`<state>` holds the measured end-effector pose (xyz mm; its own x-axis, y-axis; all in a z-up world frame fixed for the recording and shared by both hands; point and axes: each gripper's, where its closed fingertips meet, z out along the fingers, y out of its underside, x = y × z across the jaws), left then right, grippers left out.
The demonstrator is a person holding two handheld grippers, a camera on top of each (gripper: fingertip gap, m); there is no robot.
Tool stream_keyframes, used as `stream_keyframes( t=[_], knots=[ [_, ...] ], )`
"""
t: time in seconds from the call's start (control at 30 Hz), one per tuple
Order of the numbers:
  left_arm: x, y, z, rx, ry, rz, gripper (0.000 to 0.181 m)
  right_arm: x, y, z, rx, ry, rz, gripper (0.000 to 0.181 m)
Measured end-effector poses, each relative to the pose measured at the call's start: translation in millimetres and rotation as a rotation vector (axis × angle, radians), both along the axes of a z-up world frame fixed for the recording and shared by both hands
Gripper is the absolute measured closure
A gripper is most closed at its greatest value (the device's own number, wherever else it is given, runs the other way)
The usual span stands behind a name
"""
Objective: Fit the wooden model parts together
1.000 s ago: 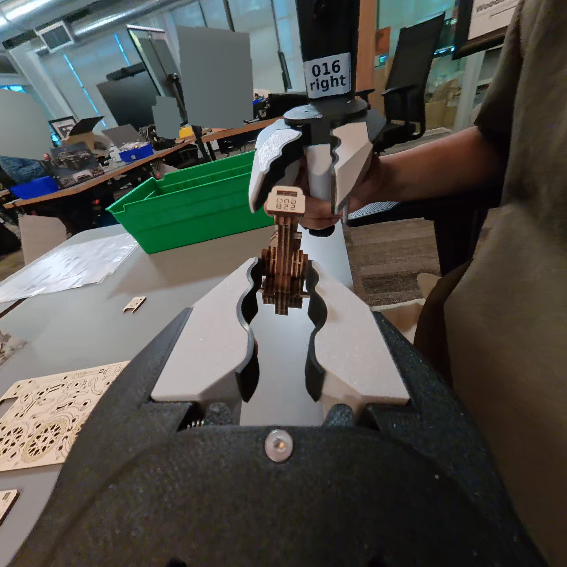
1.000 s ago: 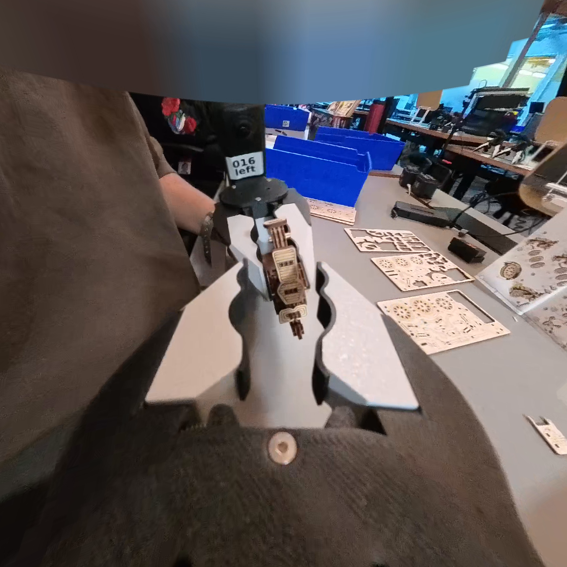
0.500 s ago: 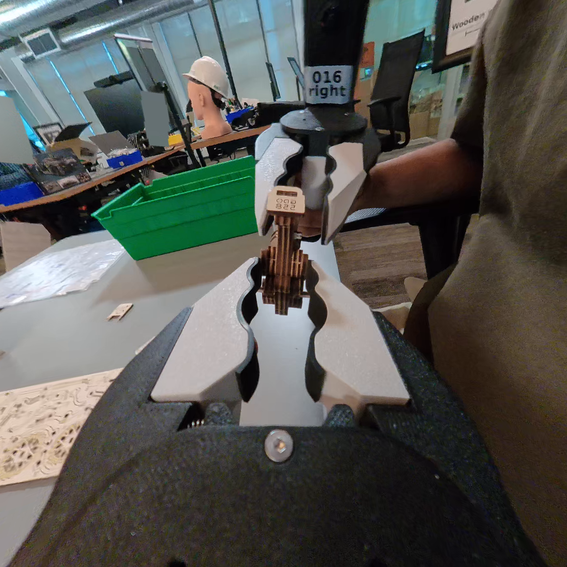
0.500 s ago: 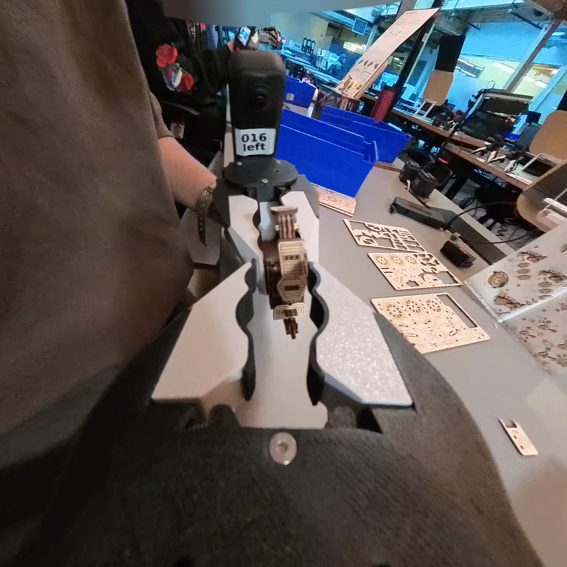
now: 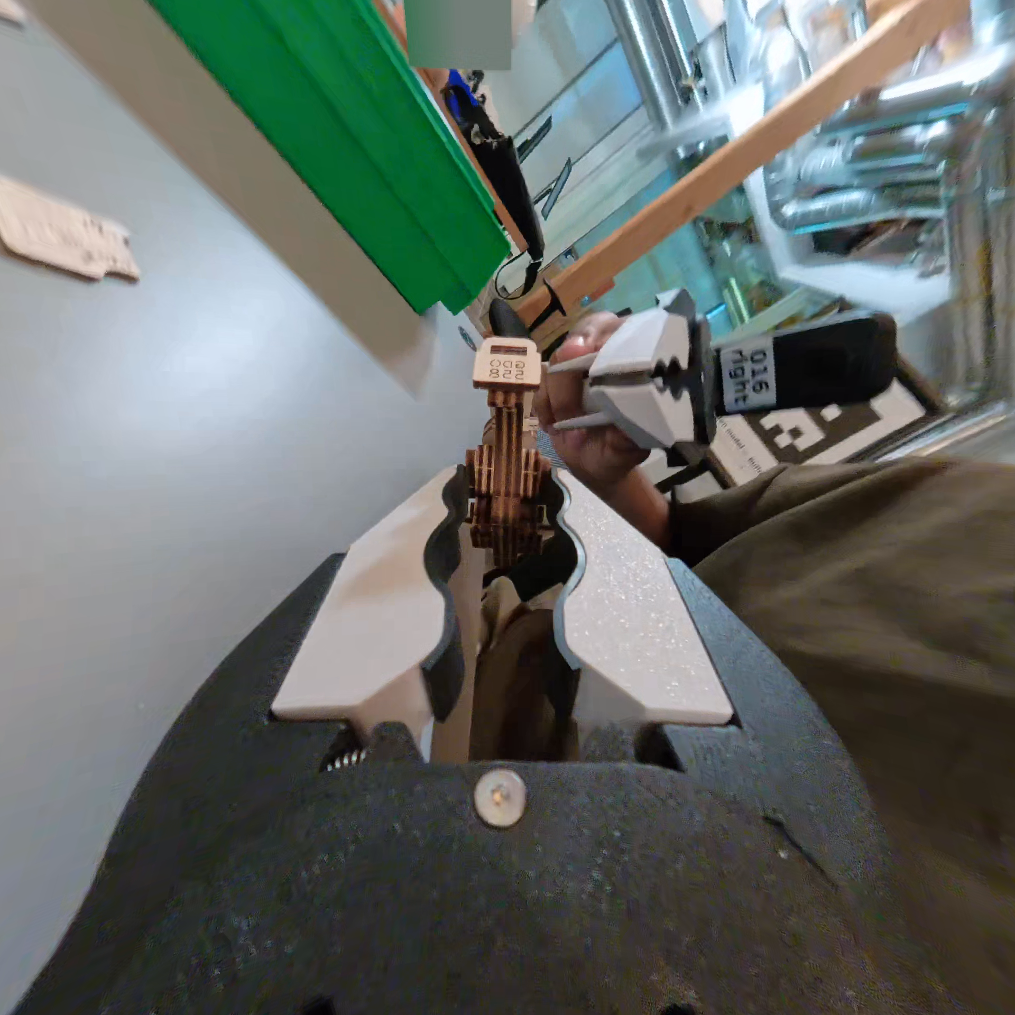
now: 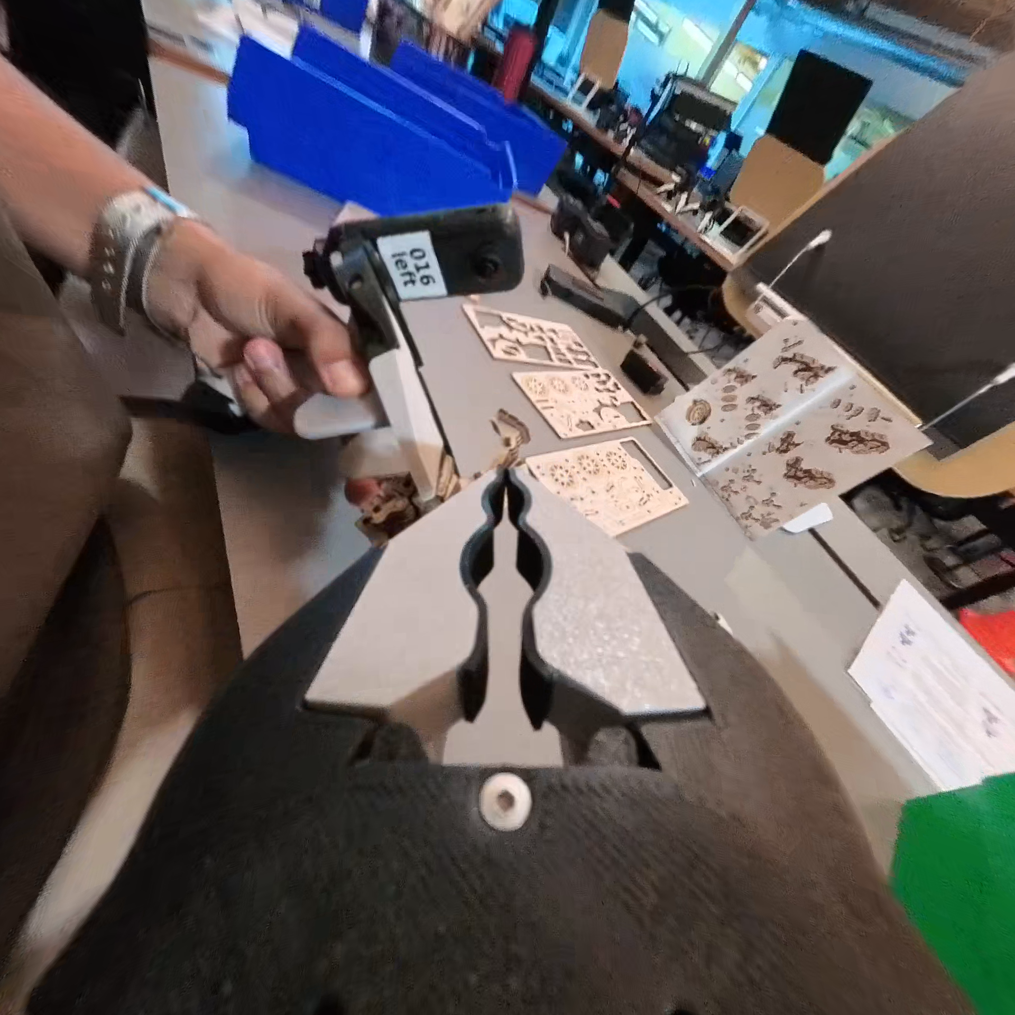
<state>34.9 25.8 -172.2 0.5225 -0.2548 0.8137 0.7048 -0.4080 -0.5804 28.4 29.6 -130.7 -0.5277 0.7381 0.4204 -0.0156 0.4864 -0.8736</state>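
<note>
A: Left wrist view first. The left gripper [image 5: 508, 494] has its fingers pinching the wooden model [image 5: 506, 483] near its lower half. The model stands up out of the fingers, layered slats, with a flat pale tab at its top end.

B: Noted. And the other gripper in that view?

A: The right gripper [image 5: 571, 392] sits just beside the model's upper part, to its right, side-on. Its fingers look close together with a narrow gap at the tips; whether they touch the model I cannot tell. The person's hand [image 5: 590, 439] is behind it. The camera is rolled hard: the grey bench [image 5: 165, 439] fills the left, a green bin [image 5: 351, 143] runs along the top, and one loose wooden piece [image 5: 60, 233] lies on the bench.

B: Right wrist view?

A: The right gripper [image 6: 506, 486] has its fingers pressed almost together at the tips, nothing between them. The left gripper [image 6: 417, 467] is ahead and to the left, held by a hand [image 6: 263, 340] with a wrist strap. Its fingers point down, and the model [image 6: 401, 500] shows partly below them, blurred.

B: Bench contents?

A: Three wooden part sheets [image 6: 604, 489] lie in a row beyond the fingers, blue bins [image 6: 373, 126] further back, a printed sheet [image 6: 791, 417] to the right.
</note>
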Motion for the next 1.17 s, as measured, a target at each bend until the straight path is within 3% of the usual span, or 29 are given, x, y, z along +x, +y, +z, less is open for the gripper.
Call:
stream_keyframes(
  t=[0.27, 0.37, 0.43, 0.63, 0.87, 0.93, 1.17],
  knots=[
    [3, 1, -14, -0.087, 0.024, 0.004, 0.156, -1, -19, -14, 0.235, 0.004, -0.082, 0.181],
    [5, 1, -9, -0.077, 0.053, 0.009, 0.156, -7, -12, -34, 0.294, -0.092, -0.137, 0.181],
    [5, 1, -15, -0.087, 0.128, 0.012, 0.157, -7, -13, -39, 0.304, -0.117, -0.136, 0.181],
    [-2, 1, -14, -0.090, 0.104, 0.041, 0.156, 0, -20, -16, 0.279, -0.037, -0.114, 0.181],
    [2, 2, -6, -0.061, 0.179, 0.057, 0.157, -5, -15, -27, 0.286, -0.099, -0.156, 0.181],
    [2, 2, -12, -0.081, 0.285, 0.073, 0.156, -7, -10, -35, 0.309, -0.141, -0.182, 0.181],
    [-11, 1, -15, -0.114, 0.257, 0.114, 0.156, -6, -8, -25, 0.279, -0.125, -0.195, 0.181]
  ],
)
